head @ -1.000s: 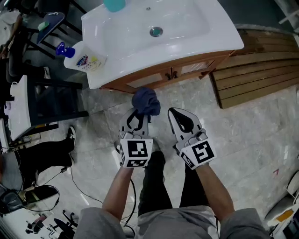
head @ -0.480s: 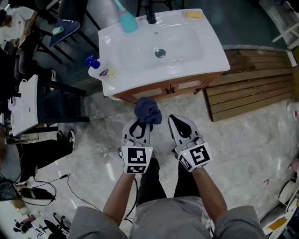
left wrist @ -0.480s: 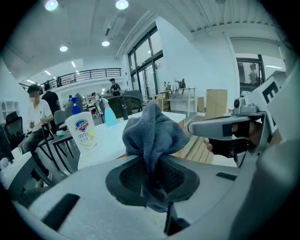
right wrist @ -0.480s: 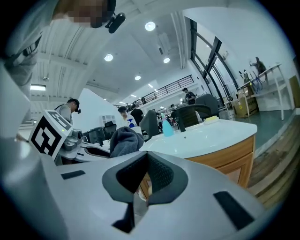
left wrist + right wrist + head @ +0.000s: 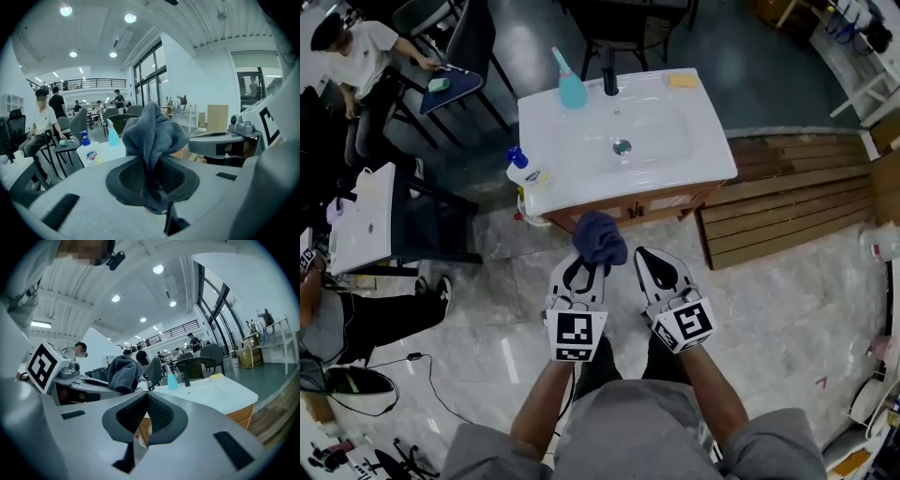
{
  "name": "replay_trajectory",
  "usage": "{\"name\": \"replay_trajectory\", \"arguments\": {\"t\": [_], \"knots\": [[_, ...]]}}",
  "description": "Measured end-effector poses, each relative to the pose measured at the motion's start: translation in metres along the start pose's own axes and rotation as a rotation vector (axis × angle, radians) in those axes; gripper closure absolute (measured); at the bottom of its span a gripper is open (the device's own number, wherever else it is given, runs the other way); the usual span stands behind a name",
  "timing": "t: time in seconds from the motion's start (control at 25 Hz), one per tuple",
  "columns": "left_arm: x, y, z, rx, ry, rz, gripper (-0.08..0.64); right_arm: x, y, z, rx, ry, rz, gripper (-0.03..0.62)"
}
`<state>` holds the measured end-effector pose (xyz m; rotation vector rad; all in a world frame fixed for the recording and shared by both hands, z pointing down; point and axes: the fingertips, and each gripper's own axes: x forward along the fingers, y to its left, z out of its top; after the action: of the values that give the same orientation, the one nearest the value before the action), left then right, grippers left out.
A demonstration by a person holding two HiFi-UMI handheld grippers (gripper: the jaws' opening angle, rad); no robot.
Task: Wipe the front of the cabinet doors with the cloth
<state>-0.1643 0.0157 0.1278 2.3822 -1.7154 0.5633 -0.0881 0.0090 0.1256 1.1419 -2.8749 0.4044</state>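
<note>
Cloth [image 5: 599, 239] sits bunched, pinched in the left tongs [image 5: 584, 265], beside the closed, empty right tongs [image 5: 645, 256].

Cloth [image 5: 599, 238] in left tool [image 5: 584, 265], before cabinet doors [image 5: 661, 202]; right tool [image 5: 651, 261] alongside. Bottle [image 5: 523, 171] on sink [image 5: 694, 159] left edge.

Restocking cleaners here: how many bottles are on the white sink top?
2. A teal bottle at the back edge, just left of the black faucet; a white pump bottle with a blue cap at the front-left corner. None seems hidden.
</note>
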Motion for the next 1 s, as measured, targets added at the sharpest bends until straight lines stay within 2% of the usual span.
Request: {"name": "replay_trajectory", "arguments": {"t": [0.2, 0.44, 1.0], "knots": [[-0.021, -0.005, 0.039, -0.010, -0.067, 0.007, 0.499, -0.009, 0.014, 0.033, -0.007, -0.026, 0.000, 0.582], [-0.045, -0.005, 0.065, -0.014, -0.118, 0.027, 0.499, -0.016, 0.027, 0.061, -0.034, -0.057, 0.005, 0.583], [-0.069, -0.010, 0.090, -0.006, -0.187, 0.038, 0.499, -0.027, 0.038, 0.086, -0.043, -0.103, 0.005, 0.583]]}}
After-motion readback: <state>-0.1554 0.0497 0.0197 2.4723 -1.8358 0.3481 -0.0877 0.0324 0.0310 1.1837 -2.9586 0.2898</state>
